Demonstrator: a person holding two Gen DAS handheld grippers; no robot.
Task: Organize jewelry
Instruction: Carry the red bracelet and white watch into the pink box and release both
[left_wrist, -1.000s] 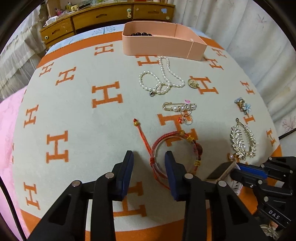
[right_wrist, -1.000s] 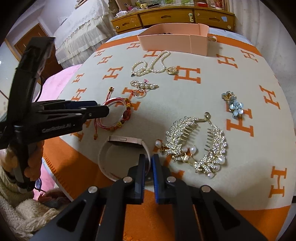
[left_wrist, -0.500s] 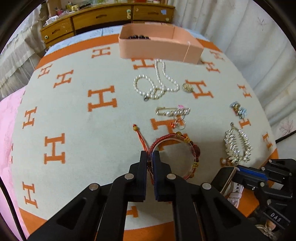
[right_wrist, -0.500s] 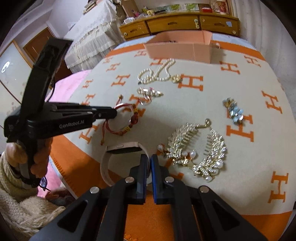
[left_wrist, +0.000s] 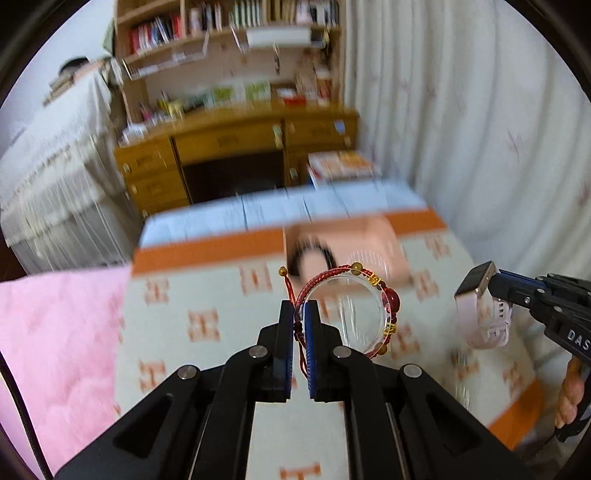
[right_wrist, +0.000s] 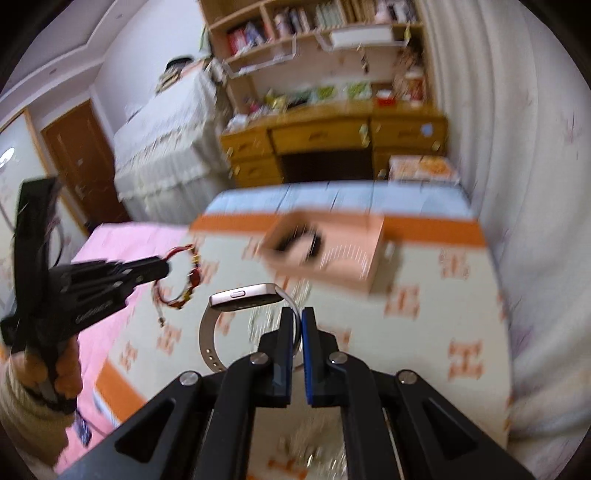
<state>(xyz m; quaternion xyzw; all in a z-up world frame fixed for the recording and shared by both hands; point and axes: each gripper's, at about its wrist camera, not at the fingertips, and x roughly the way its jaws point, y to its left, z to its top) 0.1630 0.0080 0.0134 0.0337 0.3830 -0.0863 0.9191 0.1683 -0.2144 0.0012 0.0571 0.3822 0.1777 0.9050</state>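
**Both grippers lifted, each clamped on a piece**

The left gripper (left_wrist: 298, 321) is clenched on a bracelet (left_wrist: 347, 310): a clear, glassy ring wrapped along its upper arc with braided red cord, strung with small gold beads and one round dark-red bead at about 3 o'clock on the loop. Loose red cord ends, tipped with a gold bead, stick up just beside the left finger. The bracelet hangs in the air above the blanket (left_wrist: 207, 321), a cream cloth with orange H shapes and an orange border, blurred by motion.

The right gripper (right_wrist: 298, 328) is pinched shut on the pale pink strap of a watch (right_wrist: 243, 295), whose flat rectangular metal case sits at 11 o'clock from the fingertips; the strap curves down in a smooth loop with punched holes.

At 12 o'clock from both grippers lies an open peach cardboard box (right_wrist: 354, 229) with a dark bead loop inside. Beyond it stand a wooden desk (right_wrist: 332, 144) with drawers and bookshelves above. Pleated white curtains (left_wrist: 480, 129) fill the 3 o'clock side; a pink quilt (left_wrist: 55, 332) lies at 9 o'clock.
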